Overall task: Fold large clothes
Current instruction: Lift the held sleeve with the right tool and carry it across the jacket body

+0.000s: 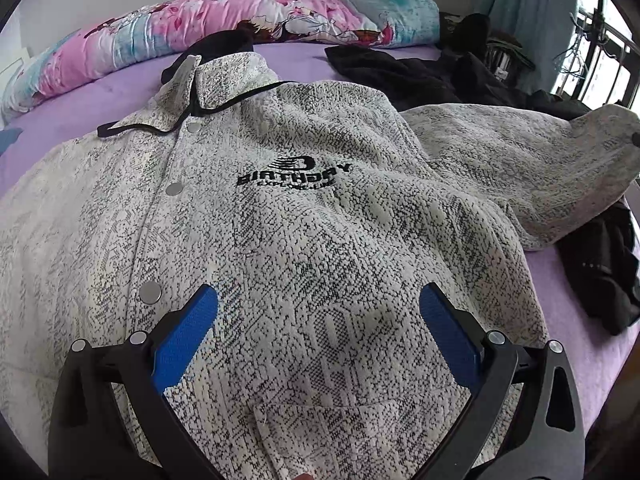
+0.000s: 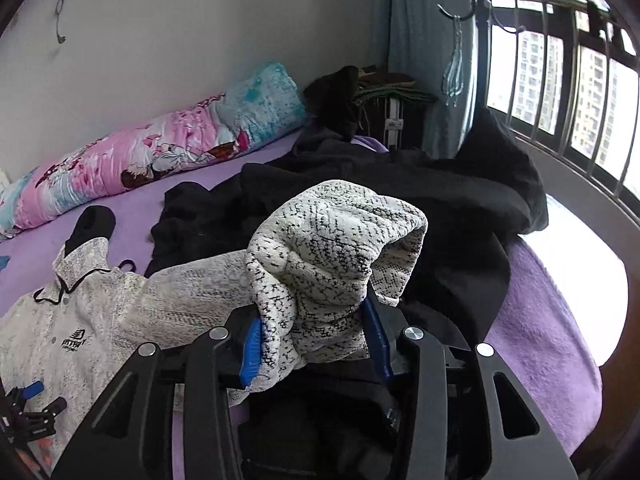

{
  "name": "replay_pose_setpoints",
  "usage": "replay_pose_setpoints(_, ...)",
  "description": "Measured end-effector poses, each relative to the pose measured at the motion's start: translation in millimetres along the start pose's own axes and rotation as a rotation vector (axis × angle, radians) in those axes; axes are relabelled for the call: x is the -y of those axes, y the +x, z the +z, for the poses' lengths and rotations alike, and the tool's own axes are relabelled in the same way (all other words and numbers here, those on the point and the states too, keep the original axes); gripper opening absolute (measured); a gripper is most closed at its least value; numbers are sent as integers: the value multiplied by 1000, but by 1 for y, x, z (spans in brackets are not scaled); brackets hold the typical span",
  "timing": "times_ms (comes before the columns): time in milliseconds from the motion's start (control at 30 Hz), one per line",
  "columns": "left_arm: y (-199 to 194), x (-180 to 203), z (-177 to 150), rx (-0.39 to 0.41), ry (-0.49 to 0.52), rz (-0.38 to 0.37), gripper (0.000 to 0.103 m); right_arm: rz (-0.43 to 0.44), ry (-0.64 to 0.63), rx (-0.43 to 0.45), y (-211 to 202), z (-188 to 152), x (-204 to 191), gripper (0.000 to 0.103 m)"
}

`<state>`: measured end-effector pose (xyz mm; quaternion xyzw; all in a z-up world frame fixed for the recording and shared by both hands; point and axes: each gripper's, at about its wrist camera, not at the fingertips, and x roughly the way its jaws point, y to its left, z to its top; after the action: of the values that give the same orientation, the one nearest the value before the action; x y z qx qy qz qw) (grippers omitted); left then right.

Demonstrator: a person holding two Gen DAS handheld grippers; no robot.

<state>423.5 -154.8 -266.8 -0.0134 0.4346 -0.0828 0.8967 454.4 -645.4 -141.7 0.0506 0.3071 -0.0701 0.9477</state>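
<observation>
- The right claw (image 2: 312, 344) gripped the knit jacket's (image 1: 320, 240) soft, bulky sleeve cuff (image 2: 336, 248).
- The left claw (image 1: 320, 320) hung open over its limp hem.

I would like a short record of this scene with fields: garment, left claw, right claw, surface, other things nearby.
garment: speckled white jacket, front up, snaps closed, collar toward the pillow
left claw: left claw open above the jacket's lower front
right claw: right claw shut on the sleeve end, raised off the bed
surface: purple bedsheet
other things nearby: pink floral pillow, black clothes beside the jacket
</observation>
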Motion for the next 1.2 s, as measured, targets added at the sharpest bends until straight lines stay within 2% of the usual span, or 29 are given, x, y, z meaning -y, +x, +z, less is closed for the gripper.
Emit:
replay_pose_setpoints(200,-6,-11,-6,1,-2,4,97,55,-75,35,-27,20,-51,42)
replay_pose_setpoints(300,-10,-23,-11,-9,-18,3,97,130,-137,60,-46,29,-94,41)
replay_pose_setpoints(500,-21,-53,-23,-17,-38,18,97,259,-270,87,-77,42,-199,41)
replay_pose_setpoints(700,-38,-95,-33,-15,-86,47,97,357,-424,90,-96,29,-315,41)
replay_pose_setpoints(867,-56,-144,-48,-12,-142,91,97,428,-610,49,-98,-14,-423,41)
replay_pose_setpoints(1000,-67,-189,-66,-23,-206,140,97,476,-760,-22,-82,-75,-506,41)
replay_pose_setpoints(1133,-74,-234,-80,-37,-308,180,97,431,-901,-102,-44,-149,-572,41)
replay_pose_setpoints(1200,-76,-247,-85,-19,-350,171,97,397,-927,-136,-25,-175,-587,41)
